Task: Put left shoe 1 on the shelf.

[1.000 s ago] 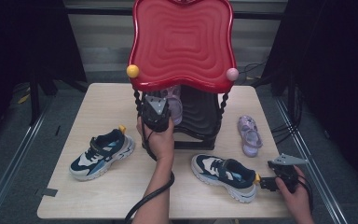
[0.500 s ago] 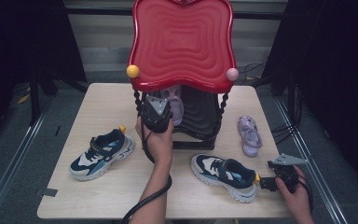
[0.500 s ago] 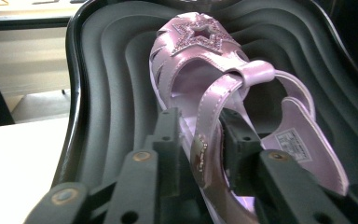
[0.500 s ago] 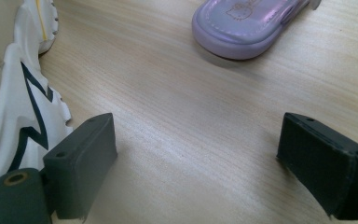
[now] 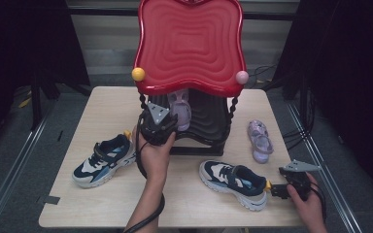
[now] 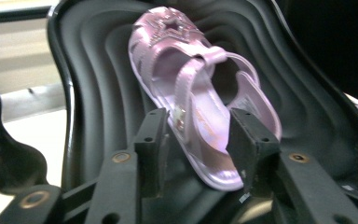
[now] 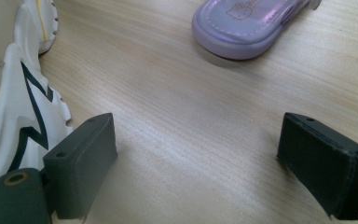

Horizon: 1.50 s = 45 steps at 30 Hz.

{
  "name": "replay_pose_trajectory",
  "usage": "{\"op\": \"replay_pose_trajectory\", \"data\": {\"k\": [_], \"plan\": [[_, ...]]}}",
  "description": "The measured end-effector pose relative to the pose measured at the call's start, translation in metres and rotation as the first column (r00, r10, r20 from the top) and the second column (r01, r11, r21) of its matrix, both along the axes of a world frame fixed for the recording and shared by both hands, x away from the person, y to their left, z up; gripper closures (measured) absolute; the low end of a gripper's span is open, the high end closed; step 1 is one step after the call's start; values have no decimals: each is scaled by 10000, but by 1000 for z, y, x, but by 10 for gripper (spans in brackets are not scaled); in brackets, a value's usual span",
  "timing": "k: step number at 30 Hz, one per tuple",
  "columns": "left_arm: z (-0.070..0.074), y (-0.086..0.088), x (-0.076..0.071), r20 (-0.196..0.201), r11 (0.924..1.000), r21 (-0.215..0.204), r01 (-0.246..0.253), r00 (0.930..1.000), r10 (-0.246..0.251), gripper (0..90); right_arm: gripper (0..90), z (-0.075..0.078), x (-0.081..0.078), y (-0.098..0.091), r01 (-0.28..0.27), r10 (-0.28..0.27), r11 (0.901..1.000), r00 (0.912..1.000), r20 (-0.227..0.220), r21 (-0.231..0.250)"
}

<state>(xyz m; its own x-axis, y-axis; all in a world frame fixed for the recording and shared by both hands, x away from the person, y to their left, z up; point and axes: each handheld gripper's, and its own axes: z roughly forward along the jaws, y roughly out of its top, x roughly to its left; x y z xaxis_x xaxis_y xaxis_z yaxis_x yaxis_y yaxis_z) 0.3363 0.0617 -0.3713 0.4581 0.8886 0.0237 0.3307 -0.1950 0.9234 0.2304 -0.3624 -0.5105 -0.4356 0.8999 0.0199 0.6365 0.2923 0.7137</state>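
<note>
A pink sandal point(image 6: 186, 70) lies tilted on the black lower shelf point(image 6: 98, 70) of a small rack with a red wavy top point(image 5: 189, 43). My left gripper point(image 6: 196, 135) reaches under that top point(image 5: 167, 116). Its jaws have just been opening and now stand on either side of the sandal's heel without squeezing it. The sandal point(image 5: 179, 109) peeks out beside the gripper in the high view. My right gripper point(image 5: 278, 190) hovers open low over the table's right front, empty point(image 7: 196, 154), just right of a navy and white sneaker point(image 5: 233, 182).
The matching pink sandal point(image 5: 260, 141) lies on the wooden table point(image 5: 102, 107) right of the rack, ahead of the right gripper point(image 7: 247, 23). A second navy sneaker point(image 5: 104, 158) sits at the left front. The near sneaker's sole point(image 7: 9, 93) is beside the right gripper's left jaw.
The left hand has edged slightly back and up at the shelf's front, with the sandal left on the shelf. The right hand has not moved.
</note>
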Motion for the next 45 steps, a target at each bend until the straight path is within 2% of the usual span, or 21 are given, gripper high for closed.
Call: {"op": "replay_pose_trajectory", "data": {"k": [2, 3, 5, 6, 9, 10, 12, 14, 15, 17, 21, 24, 29, 30, 32, 34, 35, 38, 41, 42, 45], "plan": [[0, 1, -1, -19, 10000, 27, 71, 10000, -71, 561, 108, 0, 0, 0, -1, 1, 10000, 10000, 1, 2], [1, 3, -4, -80, 9994, 93, 347, 9994, -346, 559, 108, 0, 0, 0, 0, 0, 10000, 10000, 1, 1], [1, 5, -5, -182, 9985, 161, 519, 9985, -516, 534, 108, 0, 0, 0, 1, -1, 10000, 10000, 0, 1], [1, 6, -6, -306, 9986, 41, 530, 9981, -528, 522, 108, 0, 0, 0, 2, -2, 10000, 10000, 3, -9], [-1, 7, -8, -454, 9972, 102, 737, 9963, -732, 501, 108, 0, 0, 0, 1, -1, 10000, 10000, 1, 0], [-2, 8, -9, -515, 9951, 297, 948, 9943, -932, 493, 108, 0, 0, 0, 1, -1, 10000, 10000, 0, 1], [-6, 10, -12, -686, 9925, 228, 1198, 9906, -1180, 473, 108, 0, 0, 0, 0, 0, 10000, 10000, 0, 3], [-10, 12, -14, -781, 9905, 389, 1322, 9886, -1289, 466, 108, 0, 0, 0, 0, 0, 10000, 10000, 0, 2], [-10, 12, -14, -781, 9905, 389, 1322, 9886, -1289, 453, 108, 0, 0, 0, 0, 0, 10000, 10000, 0, 2], [-15, 14, -16, -999, 9874, 315, 1551, 9834, -1513, 425, 108, 0, 0, 0, -1, 1, 10000, 10000, 1, 1], [-22, 19, -19, -1266, 9842, 395, 1727, 9779, -1665, 392, 108, 0, 0, 0, 1, -1, 10000, 10000, -2, 2], [-26, 21, -20, -1346, 9822, 430, 1828, 9752, -1756, 365, 108, 0, 0, 0, 0, 0, 10000, 10000, 2, 2], [-39, 26, -25, -1763, 9767, 198, 2135, 9624, -2068, 347, 108, 0, 0, 0, 7, -7, 10000, 10000, -8, 6], [-45, 27, -27, -1917, 9737, 152, 2271, 9565, -2201, 338, 108, 0, 0, 0, -1, 1, 10000, 10000, 2, 0], [-48, 29, -28, -1999, 9732, 140, 2294, 9543, -2221, 330, 108, 0, 0, 0, -1, 1, 10000, 10000, 3, 0], [-54, 31, -30, -2119, 9713, 2, 2379, 9492, -2325, 324, 108, 0, 0, 0, -2, 2, 10000, 10000, 3, -1], [-57, 31, -31, -2143, 9709, 4, 2395, 9484, -2338, 322, 108, 0, 0, 0, 16, -16, 10000, 10000, -10, 10], [-63, 33, -33, -2289, 9655, 30, 2604, 9401, -2528, 318, 108, 0, 0, 0, 3, -3, 10000, 10000, 3, 0], [-69, 35, -37, -2459, 9571, 204, 2892, 9293, -2755, 317, 108, 0, 0, 0, 9, -9, 10000, 10000, -6, 5], [-69, 35, -37, -2459, 9571, 204, 2892, 9293, -2755, 315, 108, 0, 0, 0, 1, -1, 10000, 10000, 2, -2], [-75, 38, -39, -2634, 9533, 237, 3010, 9218, -2845, 314, 108, 0, 0, 0, 1, -1, 10000, 10000, 1, -2]]}}
